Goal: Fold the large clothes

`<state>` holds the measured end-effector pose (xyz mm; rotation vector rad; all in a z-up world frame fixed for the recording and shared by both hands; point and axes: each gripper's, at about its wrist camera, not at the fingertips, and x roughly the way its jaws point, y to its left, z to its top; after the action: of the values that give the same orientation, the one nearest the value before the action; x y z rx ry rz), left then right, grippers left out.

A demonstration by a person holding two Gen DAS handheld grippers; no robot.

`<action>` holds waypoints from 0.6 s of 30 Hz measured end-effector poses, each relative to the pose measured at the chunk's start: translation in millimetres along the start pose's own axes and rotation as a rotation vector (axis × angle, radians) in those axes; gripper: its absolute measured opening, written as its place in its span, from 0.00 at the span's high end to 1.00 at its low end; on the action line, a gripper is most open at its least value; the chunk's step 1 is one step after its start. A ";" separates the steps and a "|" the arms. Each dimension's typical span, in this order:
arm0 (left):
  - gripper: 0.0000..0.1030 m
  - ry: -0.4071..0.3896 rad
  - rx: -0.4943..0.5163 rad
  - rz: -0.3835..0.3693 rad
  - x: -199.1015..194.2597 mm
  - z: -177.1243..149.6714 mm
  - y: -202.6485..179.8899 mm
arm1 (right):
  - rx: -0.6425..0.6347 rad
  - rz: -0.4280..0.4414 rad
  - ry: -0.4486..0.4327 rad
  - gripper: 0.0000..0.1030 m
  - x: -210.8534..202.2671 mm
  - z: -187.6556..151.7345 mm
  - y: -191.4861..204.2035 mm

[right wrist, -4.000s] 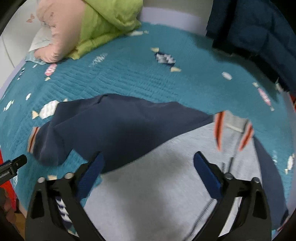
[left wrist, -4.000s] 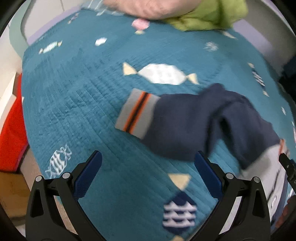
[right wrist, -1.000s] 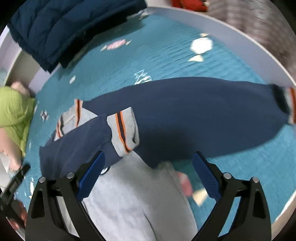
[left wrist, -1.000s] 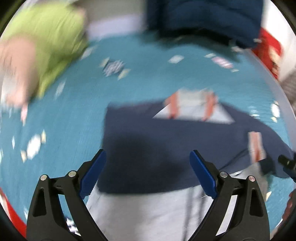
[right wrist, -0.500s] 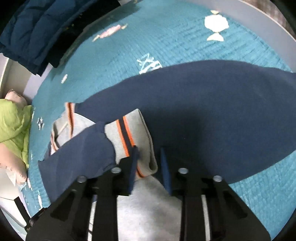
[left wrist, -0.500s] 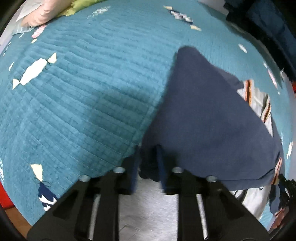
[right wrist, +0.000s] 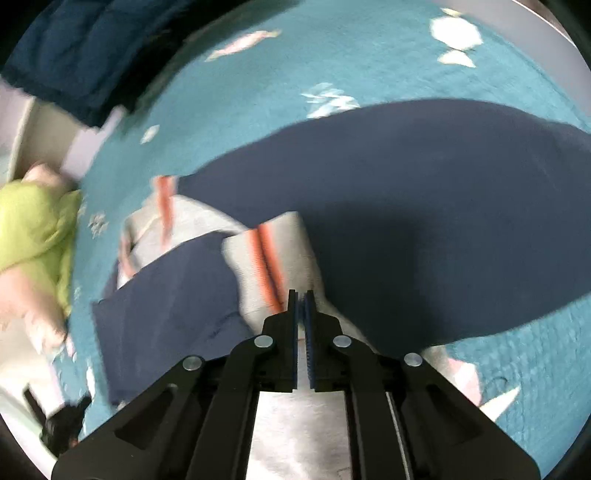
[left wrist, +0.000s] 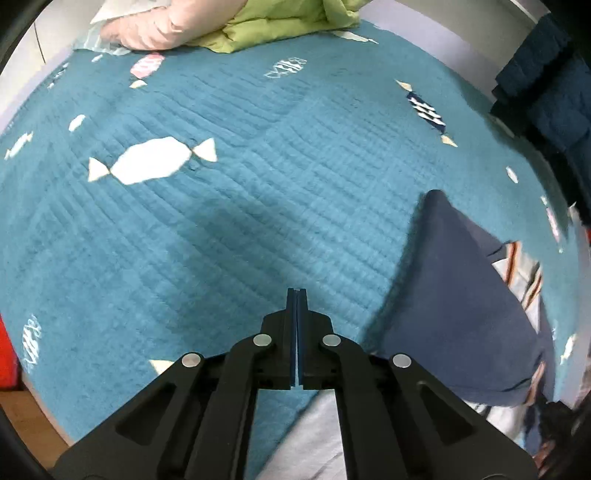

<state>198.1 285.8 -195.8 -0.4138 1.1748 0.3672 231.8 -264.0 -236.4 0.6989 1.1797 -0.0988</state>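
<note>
In the left wrist view, the left tool (left wrist: 297, 295) is clenched with its blue pads pressed flat together, and nothing shows between them; its tips hang over the teal bedspread (left wrist: 229, 206), just beside the near left edge of the sweatshirt (left wrist: 454, 295), which lies on the bed to the right with a navy sleeve folded across its grey body. A green and pink bundle of bedding (left wrist: 236, 22) sits well apart at the far edge of the bed. Since this tool appears to have closed on air, the sound course is probably to open it, come back to the grey hem and take a full bite of cloth before any lift. In the right wrist view, the right tool (right wrist: 301, 299) is nearly shut, with the lower edge of the grey cuff (right wrist: 273, 266), striped in orange, sitting at its tips; whether the pads truly pinch the cloth cannot be told, because the picture is blurred. The second navy sleeve (right wrist: 424, 206) spreads wide to the right across the bedspread. To fold well, both hands should likely hold matching edges and lift together, so that the folded sleeve does not slide off the body.
</note>
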 end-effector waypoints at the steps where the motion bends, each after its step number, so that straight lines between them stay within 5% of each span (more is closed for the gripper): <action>1: 1.00 0.016 0.016 -0.015 -1.1 -5.8 -1.7 | 0.020 0.023 0.010 0.84 -0.3 0.9 -3.4; 4: 0.94 0.114 0.037 -0.163 3.8 -21.5 -19.7 | 0.057 0.026 0.014 0.61 -3.2 -2.2 -9.7; 7: 0.72 0.187 0.075 -0.248 15.6 -36.0 -47.6 | 0.045 0.056 0.030 0.61 1.7 -4.8 -10.6; 11: 0.38 0.209 0.087 -0.246 34.8 -40.7 -68.4 | 0.057 0.067 0.056 0.61 11.3 -6.9 -13.1; 16: 0.39 0.261 -0.032 -0.273 43.0 -34.4 -67.4 | 0.091 0.109 0.032 0.66 16.2 -4.4 -15.8; 17: 0.50 0.260 -0.045 -0.284 41.9 -34.1 -66.9 | 0.085 0.125 0.024 0.70 15.1 -3.3 -14.9; 18: 0.72 0.270 -0.056 -0.283 40.8 -35.1 -65.5 | 0.077 0.101 0.020 0.78 14.2 -2.0 -13.5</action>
<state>215.4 214.2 -237.6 -0.6862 1.3477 0.0993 230.2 -269.5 -255.2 0.8274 1.1624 -0.0528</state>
